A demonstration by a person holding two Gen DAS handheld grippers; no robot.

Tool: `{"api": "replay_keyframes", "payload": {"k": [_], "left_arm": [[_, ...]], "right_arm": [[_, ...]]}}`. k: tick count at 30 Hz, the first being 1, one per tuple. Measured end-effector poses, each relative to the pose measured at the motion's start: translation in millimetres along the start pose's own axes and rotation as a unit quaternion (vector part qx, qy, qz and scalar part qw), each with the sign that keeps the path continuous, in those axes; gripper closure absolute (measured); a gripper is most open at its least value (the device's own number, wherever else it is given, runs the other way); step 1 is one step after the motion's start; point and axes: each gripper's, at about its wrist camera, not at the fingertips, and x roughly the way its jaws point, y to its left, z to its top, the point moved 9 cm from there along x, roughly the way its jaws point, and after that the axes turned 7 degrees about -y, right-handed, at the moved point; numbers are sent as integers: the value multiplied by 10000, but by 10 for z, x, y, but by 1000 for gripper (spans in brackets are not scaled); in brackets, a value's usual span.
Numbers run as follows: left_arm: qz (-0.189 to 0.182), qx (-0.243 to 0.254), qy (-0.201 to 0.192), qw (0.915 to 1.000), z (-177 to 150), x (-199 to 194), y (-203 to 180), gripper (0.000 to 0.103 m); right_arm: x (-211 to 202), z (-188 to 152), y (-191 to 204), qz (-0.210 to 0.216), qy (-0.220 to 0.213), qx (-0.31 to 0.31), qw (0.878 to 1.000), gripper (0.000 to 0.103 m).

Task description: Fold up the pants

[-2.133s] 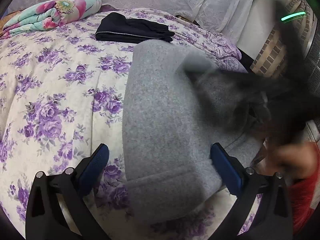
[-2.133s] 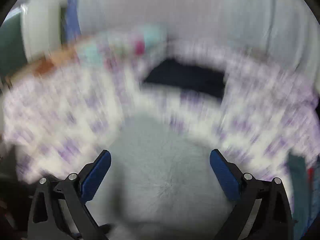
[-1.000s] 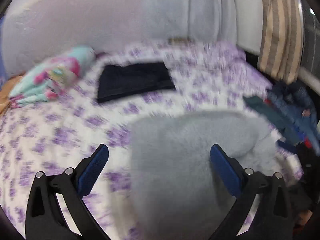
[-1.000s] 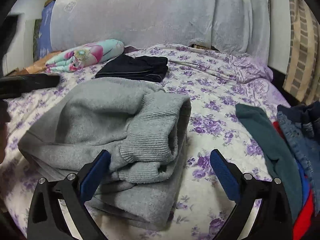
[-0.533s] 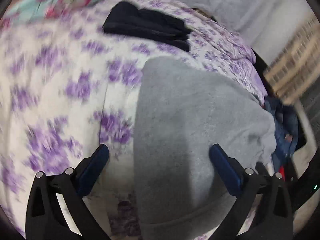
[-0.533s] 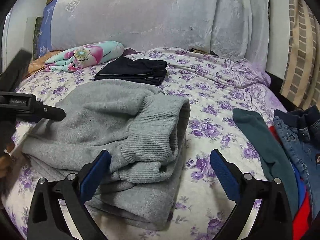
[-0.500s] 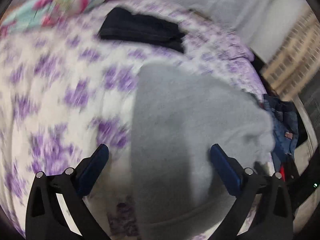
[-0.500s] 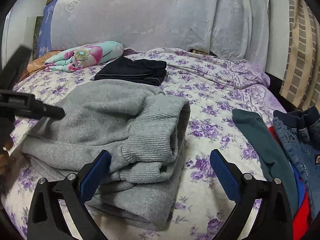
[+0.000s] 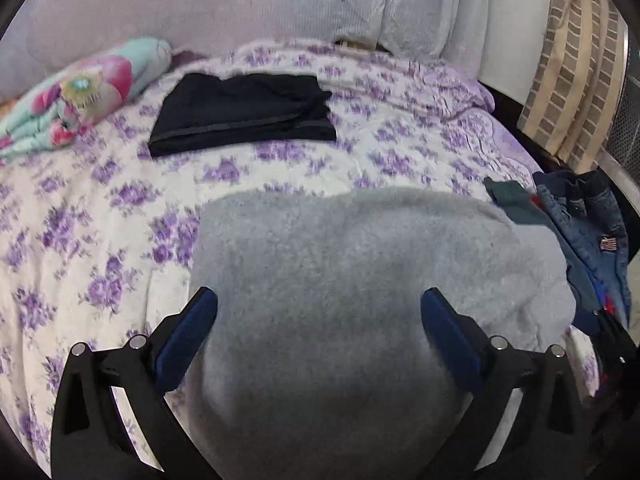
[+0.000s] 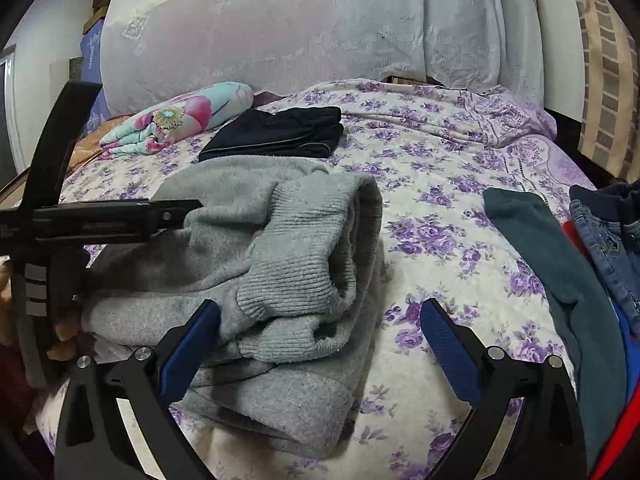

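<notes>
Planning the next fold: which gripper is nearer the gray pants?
Left. The left gripper hangs directly over the gray pants, fingers open. The right gripper sits at their cuff end, fingers open, partly over the bedspread.

You have soft, even indoor light in both views, with no glare. In the left wrist view the bed (image 9: 100, 216) looks slightly smeared, and a dark shadow lies on the gray pants (image 9: 340, 360) at the lower center. The right wrist view is sharp. Both frames bend strongly near the black corners.
</notes>
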Motion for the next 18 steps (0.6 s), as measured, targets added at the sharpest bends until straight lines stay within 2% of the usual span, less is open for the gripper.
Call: {"api": "replay_keyframes", "payload": {"k": [4,8,10,15,18], "left_arm": [[23,353,-11,9994,-26,-21,-50,4],[-74,-1,-211,9997,-83,-74,16,4],[-73,83,-281,9995,-85,-78,13,4],[666,450,-548,9953,-82,-220,35,4],[766,581,-567,9938,-90,-235,31,4]], "right_arm": [[-21,6,3,-88,-32,-89,9999,3],[-12,5,6,-56,-17,-79,10000,3],[10,-10,-6,84,65,53,9999,3],[31,-39,-40,322,213,377,9985,3],[-194,228,-50,-68,-388,188,9990,3]]}}
